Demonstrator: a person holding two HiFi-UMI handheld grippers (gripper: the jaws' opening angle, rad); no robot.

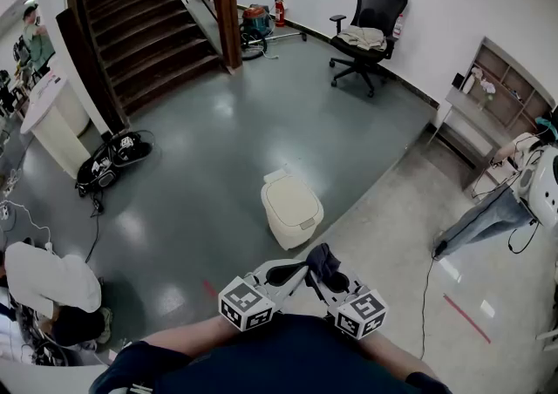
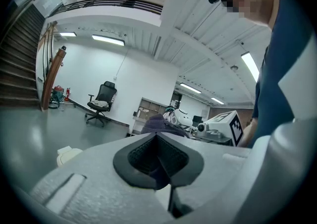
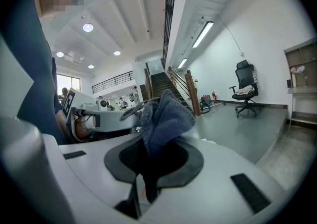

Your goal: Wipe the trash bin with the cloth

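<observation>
On the grey floor [image 1: 218, 148], frame centre, sits the cream trash bin [image 1: 292, 209], lid down, well apart from both claws. Right claw [image 1: 332, 282] pinches the dark cloth [image 1: 321, 259]; left claw [image 1: 284, 275] is closed, empty. Closing in, the cloth should lead.

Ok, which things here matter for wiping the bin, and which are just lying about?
For the job: cloth, clamped in the right gripper; trash bin on the floor ahead.
Lying about: office chair, fire extinguisher, shelf unit.
</observation>
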